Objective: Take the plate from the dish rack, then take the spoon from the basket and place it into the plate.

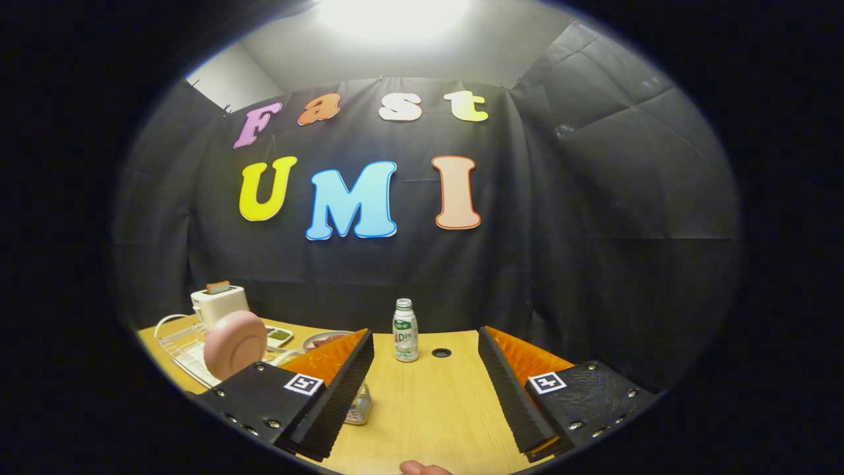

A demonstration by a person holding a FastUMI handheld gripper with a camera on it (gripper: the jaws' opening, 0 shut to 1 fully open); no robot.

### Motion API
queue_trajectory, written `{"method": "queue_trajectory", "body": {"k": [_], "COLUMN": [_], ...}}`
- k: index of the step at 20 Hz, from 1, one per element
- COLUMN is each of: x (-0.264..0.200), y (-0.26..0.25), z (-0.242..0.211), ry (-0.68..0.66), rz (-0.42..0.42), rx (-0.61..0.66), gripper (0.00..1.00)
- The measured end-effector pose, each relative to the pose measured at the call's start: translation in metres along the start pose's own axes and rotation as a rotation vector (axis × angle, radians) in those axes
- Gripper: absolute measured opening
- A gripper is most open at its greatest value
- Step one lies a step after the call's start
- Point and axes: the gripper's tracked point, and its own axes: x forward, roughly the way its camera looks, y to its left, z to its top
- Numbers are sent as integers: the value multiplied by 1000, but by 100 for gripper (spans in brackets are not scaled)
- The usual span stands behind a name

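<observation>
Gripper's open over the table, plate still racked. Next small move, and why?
Probably swing the gripper left toward the pink plate standing on edge in the white dish rack. The fingers are open with nothing between them, and the plate sits off beyond the left finger.

Light wood-grain desk (422, 402), smooth with a soft sheen. Pink round plate (235, 344) looks smooth, semi-gloss, ceramic or plastic, can't tell which. It stands in a white wire dish rack (183, 343), thin coated metal. White toaster (219, 303): glossy plastic shell. Small white plastic bottle (405, 330) with a glossy label. Gripper (425, 389) open over bare desk, finger faces ribbed and matt.
</observation>
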Motion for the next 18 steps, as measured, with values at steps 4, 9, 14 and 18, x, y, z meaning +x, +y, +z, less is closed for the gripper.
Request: {"method": "queue_trajectory", "body": {"k": [4, 9, 14, 18], "x": [-4, -1, 1, 15], "y": [45, 97, 158, 214], "z": [33, 51, 59, 38], "ry": [3, 36, 91, 210], "rz": [30, 65, 131, 199], "rx": [2, 4, -35, -89], "gripper": [97, 97, 97, 97]}}
